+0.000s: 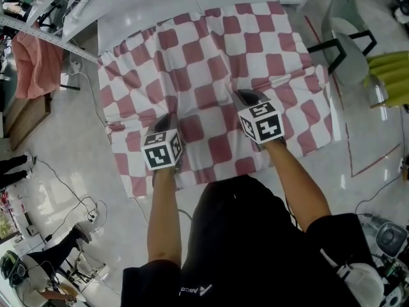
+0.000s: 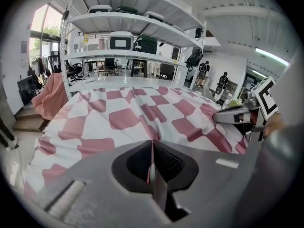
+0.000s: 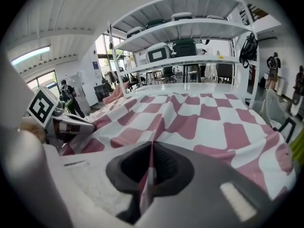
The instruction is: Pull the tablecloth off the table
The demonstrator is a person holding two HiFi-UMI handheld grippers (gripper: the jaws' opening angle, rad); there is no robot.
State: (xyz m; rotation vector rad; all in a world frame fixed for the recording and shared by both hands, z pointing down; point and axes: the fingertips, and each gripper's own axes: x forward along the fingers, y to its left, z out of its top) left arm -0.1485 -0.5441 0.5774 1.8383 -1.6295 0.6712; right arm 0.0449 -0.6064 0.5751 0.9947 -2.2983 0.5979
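- The tablecloth, checked in dark pink and white, is spread over the counter, and its edges are draped over the left and right sides.
- A bare white strip of the counter is left uncovered at the far end.
- The near edge of the tablecloth lies just in front of the person.
- The left gripper is set on the tablecloth near that edge, left of the middle.
- In the left gripper view its jaws are seen pressed together, with a thin fold of the tablecloth pinched between them.
- The right gripper is set on the tablecloth right of the middle, a little farther in than the left gripper.
- In the right gripper view its jaws are likewise closed, with a pink-and-white fold clamped between them.
- From each pinch a raised ridge of cloth runs away towards the far end, and creases are gathered around both grippers.
- Both grippers are pointed forward and down, side by side and apart from each other.
- The right gripper is seen at the right of the left gripper view, and the left gripper at the left of the right gripper view.
- Shelves loaded with cases stand beyond the far end of the counter.
- A pink cloth is draped to the left of the counter, apart from it.
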